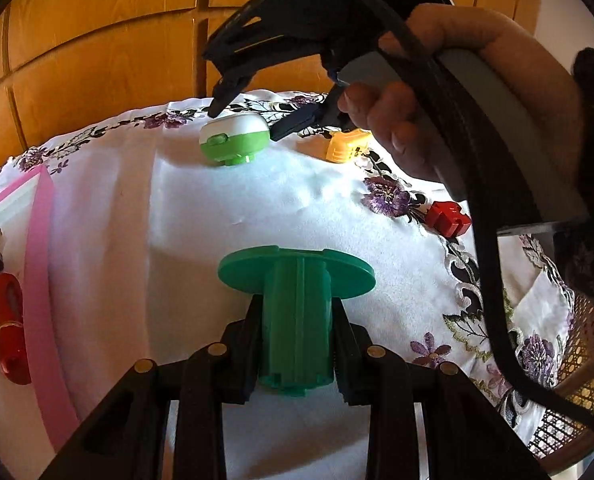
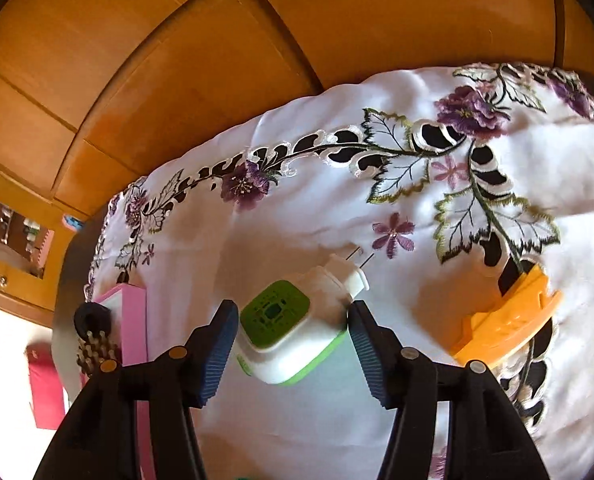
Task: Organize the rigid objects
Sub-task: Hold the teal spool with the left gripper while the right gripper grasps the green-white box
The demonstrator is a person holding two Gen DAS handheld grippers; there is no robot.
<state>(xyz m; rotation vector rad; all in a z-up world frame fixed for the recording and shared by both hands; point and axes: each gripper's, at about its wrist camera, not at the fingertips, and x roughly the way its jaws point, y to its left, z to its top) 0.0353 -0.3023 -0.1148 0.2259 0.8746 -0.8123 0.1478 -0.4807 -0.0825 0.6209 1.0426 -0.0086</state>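
Two handheld grippers are working over a white tablecloth embroidered with purple flowers. The left gripper is clamping its jaws on the stem of a dark green plastic spool with a round flange, holding it above the cloth. The right gripper is sitting with its jaws apart, one blue ribbed pad on each side of a white and light green plastic plug-in device that is lying on the cloth; whether the pads are touching it, I cannot tell. An orange plastic piece is lying just to its right. A red plastic block is resting near the cloth's right edge, and a pink-rimmed tray is lying at the left.
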